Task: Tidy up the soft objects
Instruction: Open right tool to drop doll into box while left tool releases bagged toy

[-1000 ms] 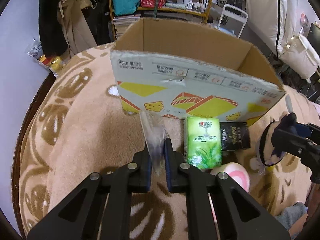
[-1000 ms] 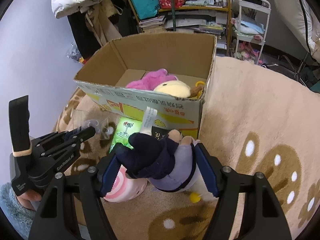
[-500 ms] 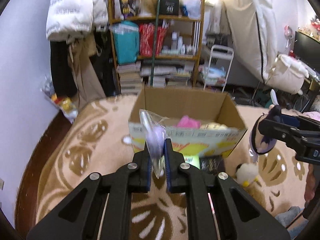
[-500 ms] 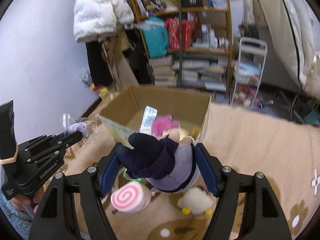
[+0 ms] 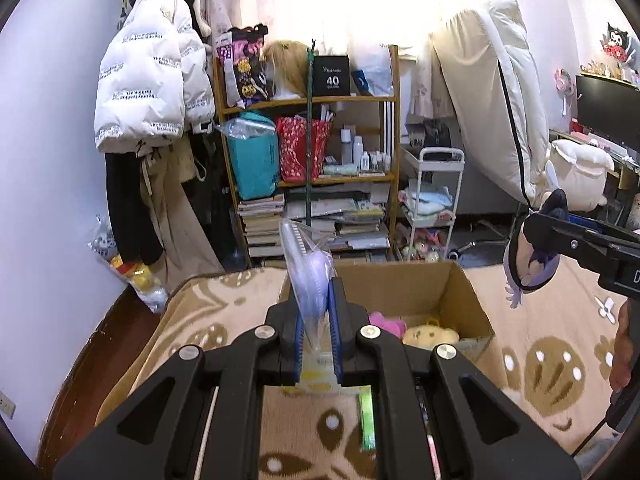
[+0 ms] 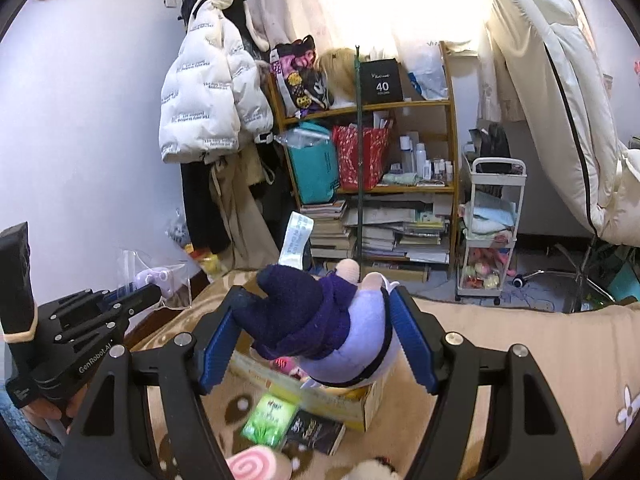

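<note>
At nine o'clock in the right wrist view we see our left tool [image 6: 158,286], its jaws pinched tight on a clear plastic bag [image 6: 154,280] with a small lilac toy inside. In the left wrist view the same bag [image 5: 310,276] stands upright between the blue pads, just above centre. Behind it, toward twelve o'clock, hangs a white puffer jacket [image 5: 148,88] on the wall, and beside that a wooden shelf [image 5: 312,100] crowded with bags, bottles and stacked books.

At the centre of the right wrist view our right tool [image 6: 316,328] holds a purple plush doll [image 6: 320,320] at a middling width, the pads pressing both its sides. A white label sticks up from the doll at twelve o'clock. Below the doll, at six o'clock, sits the cardboard box [image 6: 360,404] on the tan patterned blanket [image 6: 540,360]. In the left wrist view the box [image 5: 464,300] is open-topped, with a pink plush [image 5: 386,322] and a yellow plush [image 5: 430,336] lying inside.

In front of the box, at about six o'clock in the right wrist view, a green tissue pack [image 6: 270,418] lies just beside a dark packet [image 6: 314,432], and a pink swirl plush [image 6: 252,466] lies at the bottom edge.

At three o'clock in the left wrist view the doll [image 5: 532,256] hangs over the blanket to the right of the box.
</note>
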The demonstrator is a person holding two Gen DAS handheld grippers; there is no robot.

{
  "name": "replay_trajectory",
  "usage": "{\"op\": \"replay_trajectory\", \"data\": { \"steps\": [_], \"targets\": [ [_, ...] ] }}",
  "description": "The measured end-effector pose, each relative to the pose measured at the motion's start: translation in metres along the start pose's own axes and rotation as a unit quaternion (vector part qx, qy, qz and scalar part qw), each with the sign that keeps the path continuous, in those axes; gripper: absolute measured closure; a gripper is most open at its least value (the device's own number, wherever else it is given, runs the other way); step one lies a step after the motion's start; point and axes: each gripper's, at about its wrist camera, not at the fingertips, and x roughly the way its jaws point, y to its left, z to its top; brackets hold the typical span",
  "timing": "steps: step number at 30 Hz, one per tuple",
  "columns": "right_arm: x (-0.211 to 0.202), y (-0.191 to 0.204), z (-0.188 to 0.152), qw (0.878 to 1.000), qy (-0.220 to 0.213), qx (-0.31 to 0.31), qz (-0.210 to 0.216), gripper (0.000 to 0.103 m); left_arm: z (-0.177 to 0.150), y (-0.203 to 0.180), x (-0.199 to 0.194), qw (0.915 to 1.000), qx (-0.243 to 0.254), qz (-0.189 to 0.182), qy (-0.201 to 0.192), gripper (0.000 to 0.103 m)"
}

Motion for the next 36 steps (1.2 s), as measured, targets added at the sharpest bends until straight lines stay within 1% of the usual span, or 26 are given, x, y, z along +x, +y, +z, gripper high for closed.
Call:
{"op": "replay_trajectory", "data": {
  "steps": [2,6,11,16,18,22,26,28,32,34,35,36],
  "targets": [
    [0.006,-0.003,0.0,1.0,0.003,0.012,0.006,0.026,-0.002,-0.002,0.008,1.0,0.002,-0.002,-0.002,0.092],
    [0.019,-0.009,-0.005,0.999,0.005,0.03,0.022,0.026,-0.011,-0.004,0.024,1.0,-0.001,-0.004,0.009,0.092],
    [0.04,-0.012,-0.01,0.999,0.012,0.027,0.032,0.026,-0.02,-0.007,0.044,0.9996,0.007,-0.005,0.026,0.091],
    [0.066,-0.019,-0.022,0.998,0.035,0.034,0.03,0.026,-0.029,-0.009,0.065,0.9986,0.001,-0.019,0.05,0.091],
    [0.074,-0.021,-0.027,0.998,0.046,0.039,0.03,0.026,-0.031,-0.01,0.073,0.9983,0.004,-0.012,0.057,0.091],
    [0.087,-0.024,-0.036,0.996,0.063,0.044,0.033,0.026,-0.035,-0.011,0.085,0.9969,-0.003,-0.018,0.076,0.09],
    [0.095,-0.027,-0.042,0.995,0.077,0.049,0.036,0.025,-0.041,-0.014,0.091,0.996,0.008,-0.011,0.088,0.088],
    [0.097,-0.028,-0.044,0.995,0.083,0.052,0.036,0.023,-0.043,-0.014,0.092,0.9959,0.007,-0.009,0.09,0.084],
    [0.1,-0.029,-0.046,0.994,0.094,0.053,0.03,0.022,-0.045,-0.012,0.093,0.9947,0.001,-0.014,0.101,0.078],
    [0.1,-0.029,-0.046,0.994,0.096,0.05,0.029,0.021,-0.046,-0.011,0.093,0.9947,-0.001,-0.006,0.103,0.066],
    [0.1,-0.028,-0.046,0.994,0.096,0.049,0.028,0.021,-0.046,-0.009,0.093,0.9946,-0.002,-0.001,0.103,0.062],
    [0.101,-0.028,-0.046,0.994,0.098,0.048,0.026,0.021,-0.047,-0.008,0.092,0.9946,-0.005,0.005,0.104,0.055]
  ]
}}
